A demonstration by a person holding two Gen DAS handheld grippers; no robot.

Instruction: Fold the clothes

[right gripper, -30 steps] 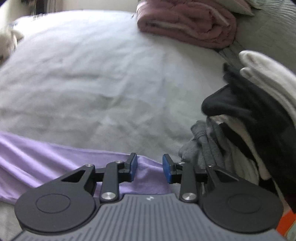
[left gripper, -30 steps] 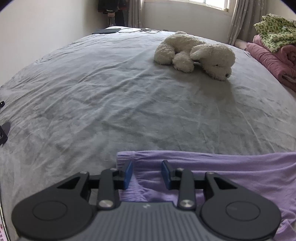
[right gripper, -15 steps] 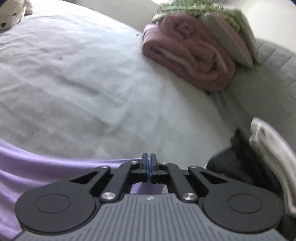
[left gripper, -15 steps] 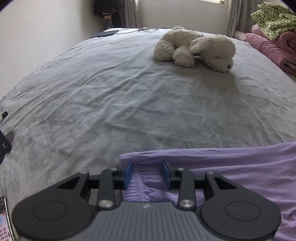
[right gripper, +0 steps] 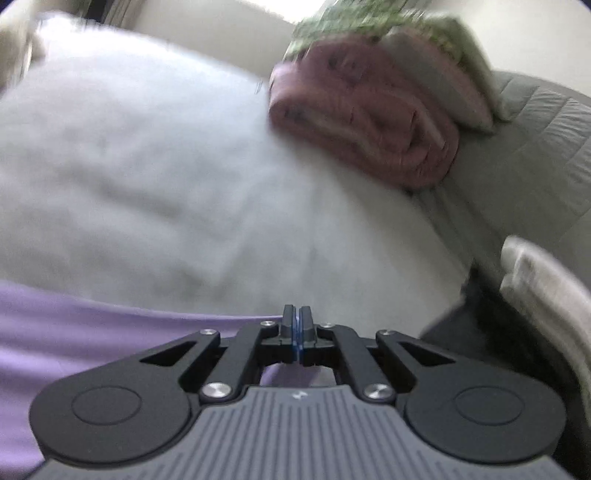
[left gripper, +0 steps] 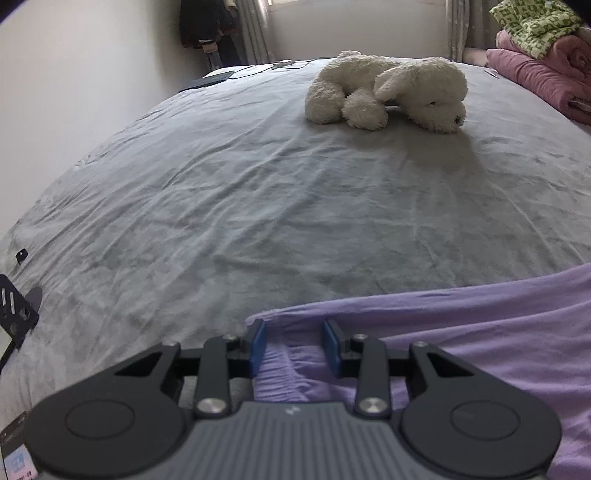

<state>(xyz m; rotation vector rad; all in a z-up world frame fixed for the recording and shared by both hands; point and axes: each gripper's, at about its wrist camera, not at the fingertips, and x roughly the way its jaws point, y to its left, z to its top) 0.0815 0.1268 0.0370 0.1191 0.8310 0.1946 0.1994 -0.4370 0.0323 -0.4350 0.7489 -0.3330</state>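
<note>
A white plush dog lies on its side on the grey bed, well toward the far end. A rolled pink blanket sits at the bed's right edge with a green patterned cloth on top. Dark clothing hangs in the far corner.

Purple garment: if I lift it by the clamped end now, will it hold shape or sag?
The purple garment will probably sag: it already lies in soft folds on the bed. Only the right gripper is shut, apparently on it; the left gripper is open, so that end would likely trail.
</note>
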